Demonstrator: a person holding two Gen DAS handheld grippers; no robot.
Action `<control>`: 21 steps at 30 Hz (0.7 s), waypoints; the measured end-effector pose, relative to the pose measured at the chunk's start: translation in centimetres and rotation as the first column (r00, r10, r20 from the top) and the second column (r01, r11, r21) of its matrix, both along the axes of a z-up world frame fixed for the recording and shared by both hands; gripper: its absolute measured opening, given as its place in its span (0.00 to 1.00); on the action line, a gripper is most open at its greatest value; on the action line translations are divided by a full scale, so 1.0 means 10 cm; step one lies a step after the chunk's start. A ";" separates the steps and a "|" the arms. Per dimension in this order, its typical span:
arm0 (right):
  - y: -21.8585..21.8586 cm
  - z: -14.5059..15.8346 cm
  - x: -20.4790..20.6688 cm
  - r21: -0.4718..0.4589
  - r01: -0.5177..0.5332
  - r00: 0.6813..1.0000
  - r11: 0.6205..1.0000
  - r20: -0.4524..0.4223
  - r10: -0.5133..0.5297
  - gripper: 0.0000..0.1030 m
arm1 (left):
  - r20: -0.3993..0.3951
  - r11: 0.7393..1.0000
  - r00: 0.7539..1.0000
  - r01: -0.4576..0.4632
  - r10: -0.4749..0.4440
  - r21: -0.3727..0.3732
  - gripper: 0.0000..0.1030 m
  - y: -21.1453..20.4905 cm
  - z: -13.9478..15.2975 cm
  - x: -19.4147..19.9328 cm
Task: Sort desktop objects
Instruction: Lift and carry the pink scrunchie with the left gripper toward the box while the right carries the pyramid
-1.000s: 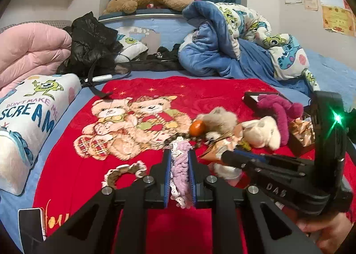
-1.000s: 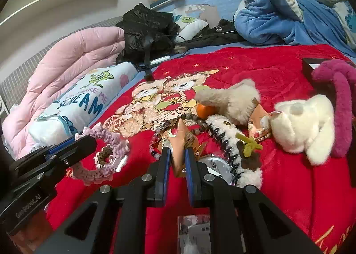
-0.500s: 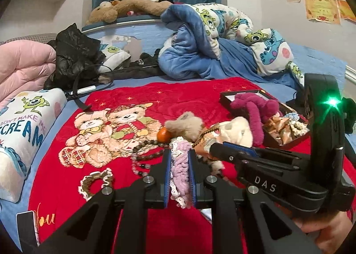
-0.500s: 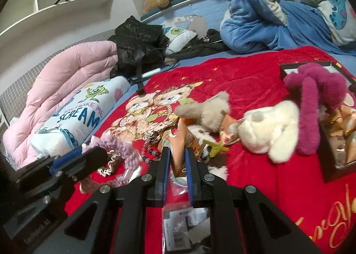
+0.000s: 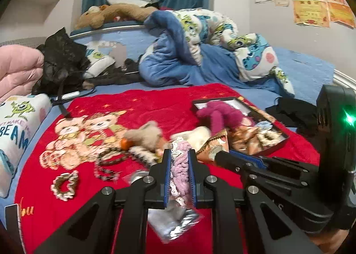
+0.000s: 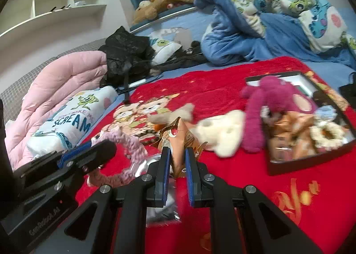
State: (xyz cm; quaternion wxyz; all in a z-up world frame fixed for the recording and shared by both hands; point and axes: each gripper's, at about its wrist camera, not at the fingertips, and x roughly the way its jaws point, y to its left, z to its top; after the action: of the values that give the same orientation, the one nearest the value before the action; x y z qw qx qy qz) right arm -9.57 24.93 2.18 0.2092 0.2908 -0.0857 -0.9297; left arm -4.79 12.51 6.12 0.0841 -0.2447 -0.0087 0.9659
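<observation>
both claws are loaded, mid-carry. left gripper point(image 5: 179, 160) is pinched tight on a pink crocheted yarn scrunchie point(image 5: 180, 165); right gripper point(image 6: 176, 160) is clamped on a brown triangular foil snack packet point(image 6: 180, 143). both loads hang short of the black shallow tray point(image 6: 311, 160), which lies beyond on the red teddy-print blanket point(image 6: 222, 89). the next move looks like a reach over the tray, then a release. the right view shows the tray's contents, a cream scrunchie point(image 6: 327, 134) among them; the left view alone shows the beaded bracelet point(image 5: 109, 158), well left of the tray.
</observation>
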 end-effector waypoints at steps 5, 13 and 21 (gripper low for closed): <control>0.47 0.05 0.16 0.012 0.085 0.996 0.996 -0.006 -0.085 0.13 | 0.008 0.998 0.998 0.055 -0.055 -0.001 0.15 0.41 0.01 0.02; 1.25 0.17 0.53 -0.034 0.196 0.980 0.980 -0.016 -0.197 0.13 | 0.017 0.993 0.993 0.116 -0.116 0.036 0.15 0.98 0.07 0.16; 1.72 0.28 0.76 -0.085 0.267 0.962 0.960 -0.028 -0.271 0.13 | 0.032 0.978 0.981 0.187 -0.191 0.095 0.15 1.32 0.00 0.24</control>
State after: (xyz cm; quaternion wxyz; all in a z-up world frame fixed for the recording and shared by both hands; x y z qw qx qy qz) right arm -1.95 42.13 5.03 0.0940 0.2493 -0.1577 -0.9509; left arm -2.34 25.68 6.09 0.1864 -0.2602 -0.0311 0.9469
